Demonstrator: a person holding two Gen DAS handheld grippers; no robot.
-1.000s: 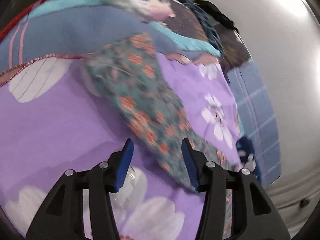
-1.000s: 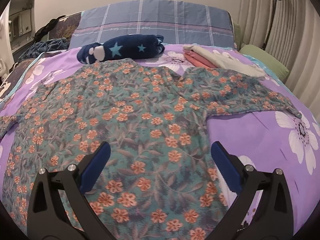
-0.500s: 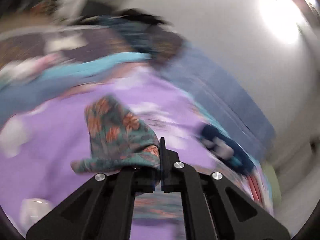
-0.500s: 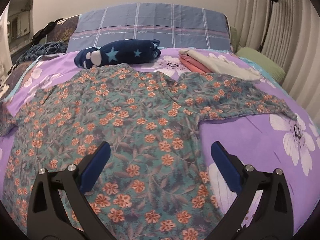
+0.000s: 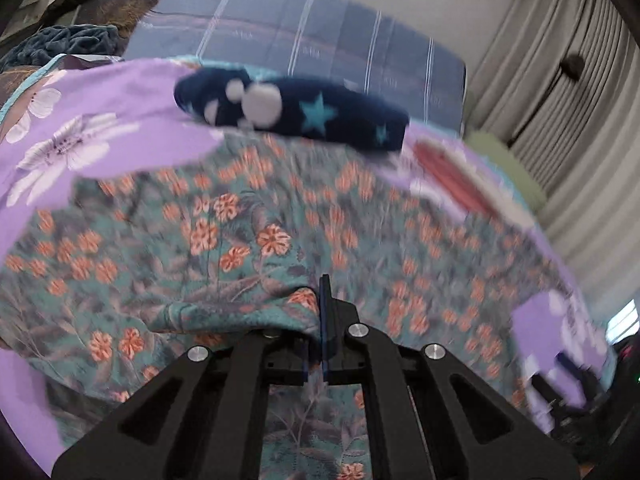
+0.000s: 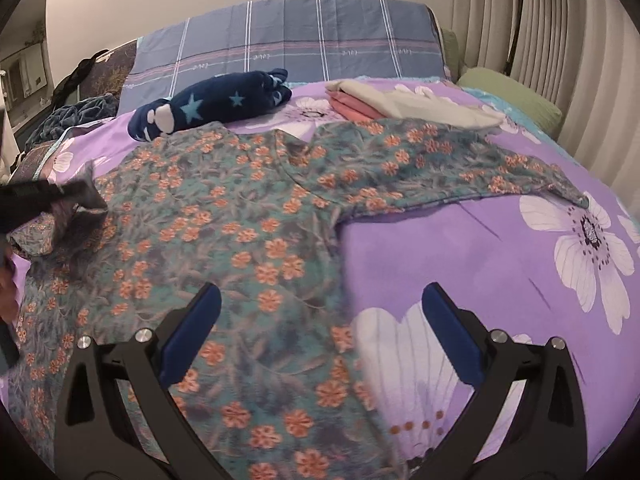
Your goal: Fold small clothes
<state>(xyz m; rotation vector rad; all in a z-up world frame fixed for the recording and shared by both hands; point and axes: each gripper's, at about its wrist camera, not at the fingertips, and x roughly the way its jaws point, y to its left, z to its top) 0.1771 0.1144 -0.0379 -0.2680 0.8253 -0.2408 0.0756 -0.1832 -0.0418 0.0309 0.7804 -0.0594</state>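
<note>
A teal shirt with orange flowers (image 6: 248, 220) lies spread on the purple flowered bedspread (image 6: 500, 260). My left gripper (image 5: 322, 300) is shut on the end of the shirt's left sleeve (image 5: 240, 312), which it holds folded over the shirt's body (image 5: 360, 208). In the right wrist view that gripper (image 6: 76, 192) shows at the left edge with the sleeve bunched beneath it. My right gripper (image 6: 320, 308) stands open above the shirt's right edge, nothing between its fingers. The right sleeve (image 6: 480, 168) lies stretched out flat.
A dark blue plush toy with stars (image 6: 216, 100) lies just beyond the shirt's collar. Folded pink and cream clothes (image 6: 400, 108) are stacked at the back right. A blue checked pillow (image 6: 300, 48) lines the headboard, curtains (image 6: 560, 40) hang at right, dark clothes (image 6: 72, 116) at back left.
My left gripper shut on the sleeve end and swept it right, over the shirt's body, rolling as it went. My right gripper shifted right, toward the shirt's edge, still open.
</note>
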